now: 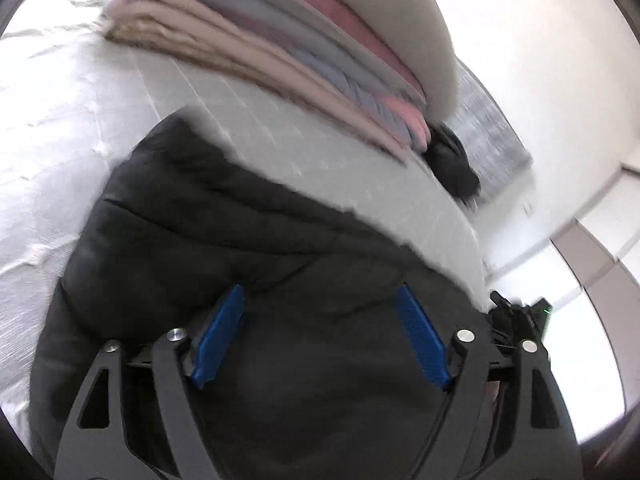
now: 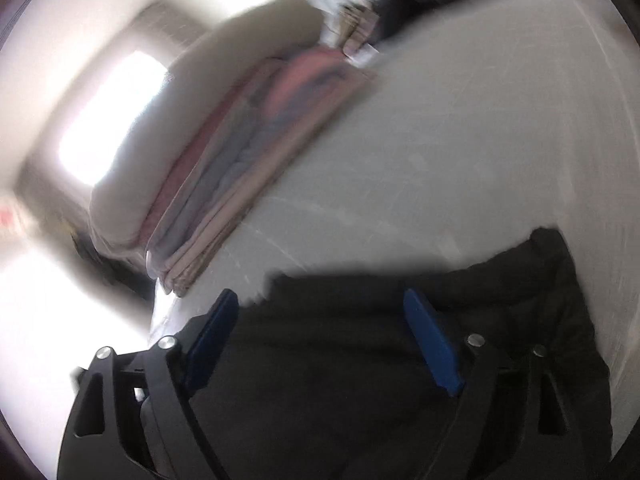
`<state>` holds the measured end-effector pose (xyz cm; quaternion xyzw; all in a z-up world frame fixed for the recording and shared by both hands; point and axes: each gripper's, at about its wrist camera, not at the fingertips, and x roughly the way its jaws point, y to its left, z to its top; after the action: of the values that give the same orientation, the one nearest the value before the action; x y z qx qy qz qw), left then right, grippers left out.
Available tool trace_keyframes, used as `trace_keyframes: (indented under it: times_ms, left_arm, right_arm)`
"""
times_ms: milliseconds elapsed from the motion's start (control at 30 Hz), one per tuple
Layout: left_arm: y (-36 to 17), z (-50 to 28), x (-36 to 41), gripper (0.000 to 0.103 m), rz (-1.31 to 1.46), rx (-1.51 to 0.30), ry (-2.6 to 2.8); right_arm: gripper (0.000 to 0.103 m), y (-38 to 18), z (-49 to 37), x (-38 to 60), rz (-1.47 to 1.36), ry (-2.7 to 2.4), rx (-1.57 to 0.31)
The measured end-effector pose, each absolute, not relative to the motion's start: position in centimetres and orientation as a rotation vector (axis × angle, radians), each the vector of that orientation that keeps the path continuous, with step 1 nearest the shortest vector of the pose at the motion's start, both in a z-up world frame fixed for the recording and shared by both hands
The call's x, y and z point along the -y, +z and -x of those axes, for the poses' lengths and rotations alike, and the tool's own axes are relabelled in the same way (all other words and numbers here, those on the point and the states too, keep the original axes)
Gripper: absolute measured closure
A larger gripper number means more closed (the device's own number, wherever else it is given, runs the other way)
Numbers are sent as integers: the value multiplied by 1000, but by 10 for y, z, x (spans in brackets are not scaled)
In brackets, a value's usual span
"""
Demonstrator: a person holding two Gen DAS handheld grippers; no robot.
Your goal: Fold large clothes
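Note:
A black padded jacket (image 1: 240, 220) lies on the white bed sheet (image 1: 60, 120). In the left wrist view it fills the lower half of the picture. My left gripper (image 1: 320, 290) hangs close over it, its blue pads (image 1: 218, 336) wide apart, so it is open. In the blurred right wrist view the same jacket (image 2: 520, 280) spreads below and to the right. My right gripper (image 2: 320, 294) is open too, held over the jacket's near edge, the fabric showing dark between its blue pads (image 2: 432, 344). Neither pair of pads visibly presses on cloth.
A stack of folded beige, blue and pink clothes (image 1: 280, 52) (image 2: 240, 152) lies further back on the bed under a cream cushion (image 1: 380, 12). A second dark garment (image 1: 452, 164) is bunched beyond the stack. The bed's edge and a pale wall (image 1: 540, 60) are to the right.

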<state>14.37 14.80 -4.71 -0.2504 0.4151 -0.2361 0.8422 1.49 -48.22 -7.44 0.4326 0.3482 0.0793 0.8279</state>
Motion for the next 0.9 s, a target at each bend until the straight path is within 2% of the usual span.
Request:
trace_keyframes:
  times_ms: [133,233,333,400,500,567,633,767,900]
  left_arm:
    - [-47,-143,-141,35,472,-894,-458]
    - [-21,-128,-151,34,505,-821,-409]
    - [0,-118,-155,25,392,-741,-331]
    - [-5,-122,-161,24,380,-759,-296]
    - [-33,-140,-173,24,414,-845,-236]
    - [-45,-145,-167,24,357,-856,-242]
    - [-53,-147,-158,24,297,-862,-248]
    - [-51,-140,-164,24,290,-878,-226]
    - [-23,-118,-167,24,321,-835,-205]
  right_arm:
    - [33,-69,-6,485,-898,169,-762]
    - [30,-42,9,482,-869,148,-710]
    - [21,-2,37,460,-655,92,-691]
    - [18,6,48,451,-530,51,-714]
    - [18,-8,38,448,-432,-35,-812]
    - [18,-48,17,454,-450,-73,-952]
    - [16,-71,5,456,-495,-55,-979]
    - [15,-62,-5,448,-457,-73,-1029]
    - [15,-14,42,442,-460,-52,-889]
